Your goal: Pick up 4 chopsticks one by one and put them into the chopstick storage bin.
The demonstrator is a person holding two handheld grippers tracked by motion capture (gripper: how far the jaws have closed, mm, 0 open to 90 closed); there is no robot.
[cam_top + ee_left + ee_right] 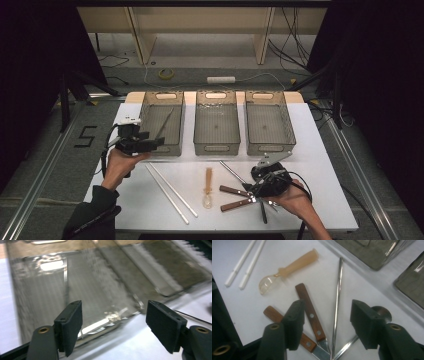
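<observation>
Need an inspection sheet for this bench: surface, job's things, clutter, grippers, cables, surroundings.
Surface: white table, bare between items.
Job's things: three mesh bins in a row; a thin metal piece lies in the left one. On the table: white chopsticks, amber spoon, two wooden-handled knives, metal rod.
Clutter: nothing seen.
Grippers: left gripper open, nothing between its jaws, at the left bin; right gripper open over the knives and rod.
Cables: one trails from each gripper; more on the floor.
Surroundings: wooden frame, dark curtains.

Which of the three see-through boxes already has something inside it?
The left bin, the one beside the left gripper. A thin metal utensil lies slanted inside it, while the middle bin and the right bin look empty.
</observation>
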